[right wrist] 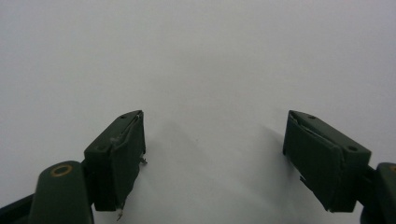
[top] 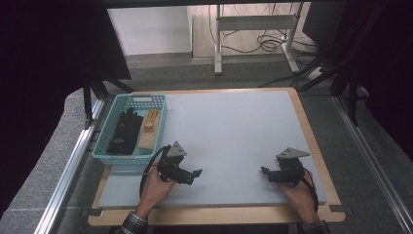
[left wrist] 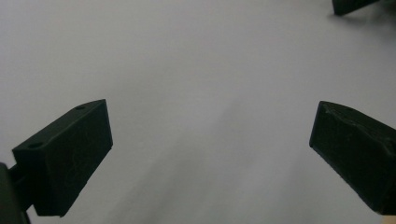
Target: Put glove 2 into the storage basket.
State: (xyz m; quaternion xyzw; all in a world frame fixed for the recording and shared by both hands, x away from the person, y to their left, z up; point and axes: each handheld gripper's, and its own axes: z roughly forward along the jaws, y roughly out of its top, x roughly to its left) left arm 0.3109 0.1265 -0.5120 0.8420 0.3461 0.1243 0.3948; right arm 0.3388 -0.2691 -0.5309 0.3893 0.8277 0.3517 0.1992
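- Beside the left claw (top: 193, 174), up-left, the basket (top: 111, 129) holds a black glove (top: 124, 131).
- Both claws gape, released; right claw (top: 265, 172) sits well apart.

A basket (top: 111, 127) is set at the left edge of the table (top: 234, 126), partly overhanging it. Inside the basket, a glove (top: 124, 131) is laid along the left side and a wooden block (top: 148, 129) is placed to the right of it. The left gripper (top: 195, 173) is held just right of the basket's near corner. The right gripper (top: 264, 171) is held far right of the basket, near the table's right edge. Both are kept low over the table.
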